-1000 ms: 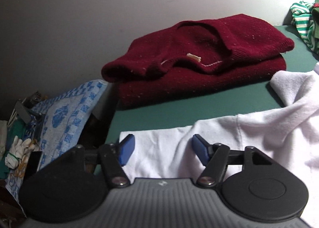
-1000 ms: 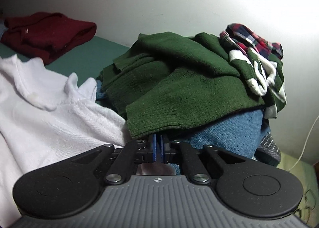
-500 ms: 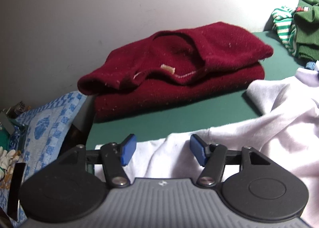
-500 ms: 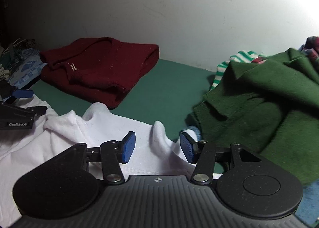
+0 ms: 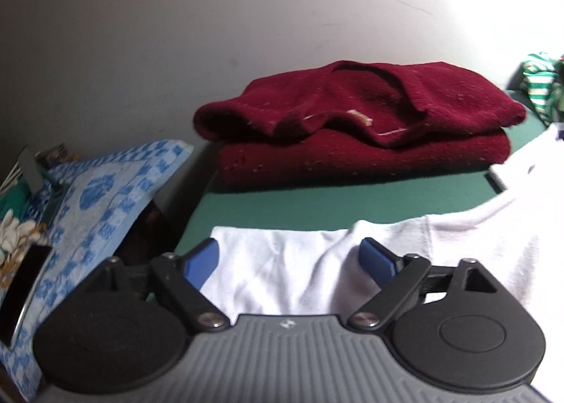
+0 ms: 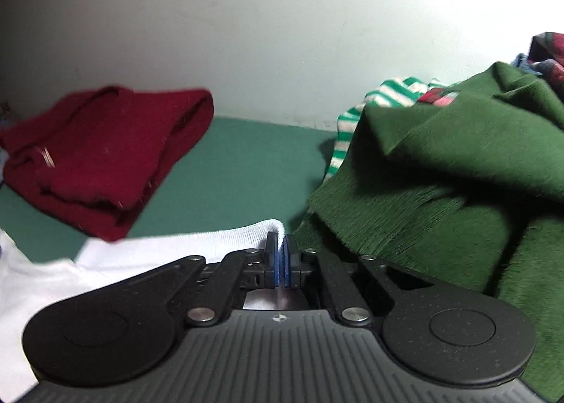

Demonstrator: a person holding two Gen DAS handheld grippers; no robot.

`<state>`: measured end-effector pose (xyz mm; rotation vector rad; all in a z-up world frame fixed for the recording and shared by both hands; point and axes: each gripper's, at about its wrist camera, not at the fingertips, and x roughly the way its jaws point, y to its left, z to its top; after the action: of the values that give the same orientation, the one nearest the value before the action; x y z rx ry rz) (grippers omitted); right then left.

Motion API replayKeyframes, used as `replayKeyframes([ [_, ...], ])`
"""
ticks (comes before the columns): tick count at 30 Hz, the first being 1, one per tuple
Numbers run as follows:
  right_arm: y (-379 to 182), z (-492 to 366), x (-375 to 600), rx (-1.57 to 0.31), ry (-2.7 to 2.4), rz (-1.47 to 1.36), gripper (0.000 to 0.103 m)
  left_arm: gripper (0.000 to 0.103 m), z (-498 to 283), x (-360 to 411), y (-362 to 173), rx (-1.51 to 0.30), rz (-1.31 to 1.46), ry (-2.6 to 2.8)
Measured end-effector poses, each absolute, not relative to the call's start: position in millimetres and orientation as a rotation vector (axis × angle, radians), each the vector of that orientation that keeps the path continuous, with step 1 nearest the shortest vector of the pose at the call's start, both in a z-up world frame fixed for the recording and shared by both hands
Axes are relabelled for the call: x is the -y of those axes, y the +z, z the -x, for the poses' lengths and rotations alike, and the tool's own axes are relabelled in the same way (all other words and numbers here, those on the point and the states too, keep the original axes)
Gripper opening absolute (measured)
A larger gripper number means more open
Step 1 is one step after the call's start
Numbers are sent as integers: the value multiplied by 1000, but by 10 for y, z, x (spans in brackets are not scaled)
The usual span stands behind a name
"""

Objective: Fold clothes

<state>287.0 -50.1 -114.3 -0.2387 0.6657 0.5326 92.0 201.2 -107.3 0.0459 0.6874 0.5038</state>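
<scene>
A white garment (image 5: 476, 237) lies spread on the green table (image 5: 317, 202). One corner of it rests flat under my left gripper (image 5: 287, 253), whose jaws are opening wide with no pad pressing on the cloth. My right gripper (image 6: 281, 248) is shut on a raised fold at the edge of the white garment (image 6: 158, 248), with fabric showing between the blue pads. A folded dark red sweater (image 5: 352, 121) sits beyond the white garment against the wall, and shows at the left in the right wrist view (image 6: 98, 149).
A heap of clothes topped by a dark green sweater (image 6: 458, 163) and a green-and-white striped piece (image 6: 384, 89) fills the right side. A blue patterned towel (image 5: 98, 198) covers clutter off the table's left edge. A pale wall backs the table.
The right gripper was open around a white fold and has shut on it. The left jaws have spread wider, and the white corner now lies flatter between them.
</scene>
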Motion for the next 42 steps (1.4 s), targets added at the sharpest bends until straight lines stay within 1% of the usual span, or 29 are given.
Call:
replayKeyframes([
  [4, -1131, -2728, 486, -614, 532, 305, 5, 96, -948, -1997, -1087, -689, -78, 560],
  [5, -1060, -2684, 524, -607, 530, 277, 8, 96, -957, -1991, -1089, -689, -91, 569],
  [6, -969, -2621, 564, -586, 530, 245, 14, 96, -968, -1985, -1091, -689, -106, 574],
  [8, -788, -2484, 586, -550, 589, 205, 33, 96, -978, -1965, -1092, -688, -138, 581],
  [9, -729, -2435, 542, -567, 652, 190, 34, 97, -978, -1950, -1094, -688, -152, 585],
  [13, -708, -2353, 192, -679, 800, 150, 34, 97, -950, -1916, -1097, -684, -162, 603],
  [18, -960, -2444, -229, -840, 824, 81, 34, 98, -921, -1917, -1084, -680, -132, 621],
  [20, -1003, -2365, -338, -852, 837, 109, 35, 98, -915, -1904, -1087, -677, -135, 625],
  [24, -1036, -2216, -417, -807, 807, 198, 34, 98, -906, -1919, -1087, -676, -121, 624],
  [25, -1038, -2197, -424, -795, 803, 208, 29, 98, -905, -1916, -1087, -675, -123, 624],
  [26, -1041, -2185, -429, -784, 796, 218, 11, 98, -905, -1913, -1088, -675, -125, 625],
  [27, -1026, -2183, -407, -771, 782, 210, 6, 98, -905, -1908, -1089, -674, -128, 625],
  [28, -990, -2185, -360, -755, 766, 181, 4, 98, -907, -1902, -1091, -674, -133, 626],
  [31, -877, -2184, -230, -699, 718, 101, 3, 98, -910, -1889, -1095, -673, -142, 629],
  [32, -835, -2170, -214, -672, 699, 86, 0, 98, -909, -1898, -1094, -674, -135, 628],
  [34, -809, -2176, -249, -621, 638, 109, 0, 98, -907, -1933, -1088, -676, -113, 624],
  [37, -929, -2352, -285, -689, 637, 93, 0, 99, -902, -1977, -1086, -678, -85, 618],
  [39, -934, -2400, -175, -696, 622, 46, 0, 100, -902, -1990, -1089, -679, -76, 621],
  [40, -899, -2376, -87, -698, 628, 22, 6, 100, -899, -1996, -1090, -679, -71, 624],
  [42, -809, -2288, 112, -712, 653, -21, 9, 101, -894, -2025, -1091, -679, -50, 633],
])
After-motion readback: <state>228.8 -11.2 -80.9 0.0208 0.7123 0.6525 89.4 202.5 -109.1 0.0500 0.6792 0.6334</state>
